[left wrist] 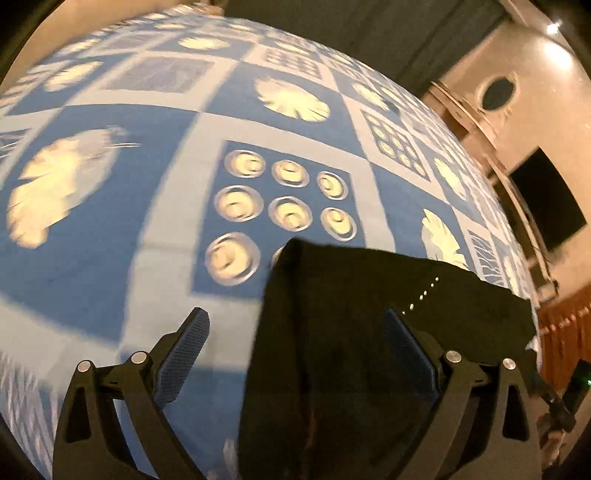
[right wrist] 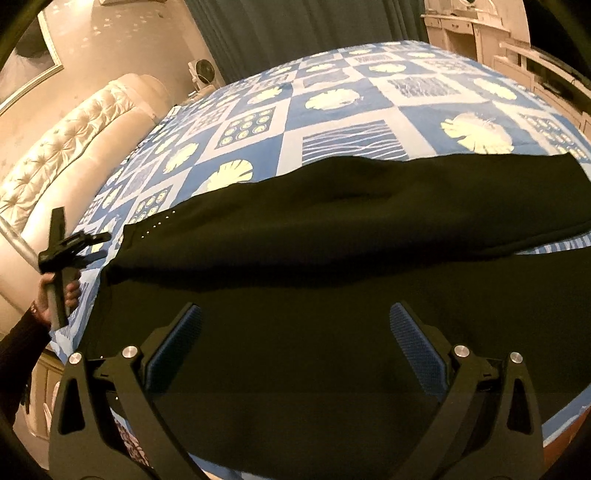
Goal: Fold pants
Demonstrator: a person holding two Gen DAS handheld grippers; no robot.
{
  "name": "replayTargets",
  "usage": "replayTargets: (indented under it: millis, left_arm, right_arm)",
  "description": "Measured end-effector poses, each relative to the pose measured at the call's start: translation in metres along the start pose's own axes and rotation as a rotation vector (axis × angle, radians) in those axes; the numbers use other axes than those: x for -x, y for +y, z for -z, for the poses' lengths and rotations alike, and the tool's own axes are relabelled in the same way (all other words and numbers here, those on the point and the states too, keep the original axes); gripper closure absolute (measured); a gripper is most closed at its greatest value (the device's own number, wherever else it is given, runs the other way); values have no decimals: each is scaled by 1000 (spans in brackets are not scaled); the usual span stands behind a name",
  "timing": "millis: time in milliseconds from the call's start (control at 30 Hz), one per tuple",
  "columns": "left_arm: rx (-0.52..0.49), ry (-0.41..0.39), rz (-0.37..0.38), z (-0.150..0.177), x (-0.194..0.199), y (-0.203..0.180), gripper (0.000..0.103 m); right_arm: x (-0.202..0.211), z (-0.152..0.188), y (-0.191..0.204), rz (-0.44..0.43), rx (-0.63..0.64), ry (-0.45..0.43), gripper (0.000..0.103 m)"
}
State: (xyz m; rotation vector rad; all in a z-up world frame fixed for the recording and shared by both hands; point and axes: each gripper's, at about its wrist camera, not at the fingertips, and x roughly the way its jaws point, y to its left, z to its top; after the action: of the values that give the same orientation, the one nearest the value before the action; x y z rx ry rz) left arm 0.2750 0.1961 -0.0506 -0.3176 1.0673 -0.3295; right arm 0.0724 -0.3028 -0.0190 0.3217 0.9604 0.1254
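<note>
Your jaws are spread wide on both sides and grip nothing: the left gripper (left wrist: 295, 332) hangs over the bed with its left blue pad (left wrist: 183, 356) above the bedspread (left wrist: 110, 229) and its right pad in front of black cloth, while the right gripper (right wrist: 295, 328) hovers open above the middle of the pants (right wrist: 314, 258). The pants are black and lie flat across the near part of the bed, stretching from left to right in your right wrist view, with one layer lying over another and a soft ridge running along the top. A short row of small pale dots (right wrist: 157, 224) shows near their left end, and the same dots (left wrist: 423, 293) appear in your left wrist view, where a corner of the pants (left wrist: 369, 314) reaches onto the blue-and-white patterned bedspread. In the right wrist view you can see your left hand (right wrist: 55, 299) holding its gripper at the left edge of the pants, beside the cream tufted headboard (right wrist: 62, 147). Dark curtains (right wrist: 295, 29) hang behind the bed
</note>
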Motion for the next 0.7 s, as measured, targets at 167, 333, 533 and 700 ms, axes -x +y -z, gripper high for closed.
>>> replayTargets:
  millis: [167,333,533,700]
  left_arm:
    - [-32,30,37,-19,-27,0,9]
    - [-94,27,81,-19,-32,-6,9]
    - [-162,29,57,-17,-35,-12,10]
    - [-176,46,-10,-20,-35,-12,69]
  right_arm:
    - [-13,-2,-4,-27,-34,27,2]
    - [-22,-5,-7,-56,-72,52,2]
    - [-31,-17,-4,-124,-92,85,2]
    - [-35,-53,3,-205,6,84,2]
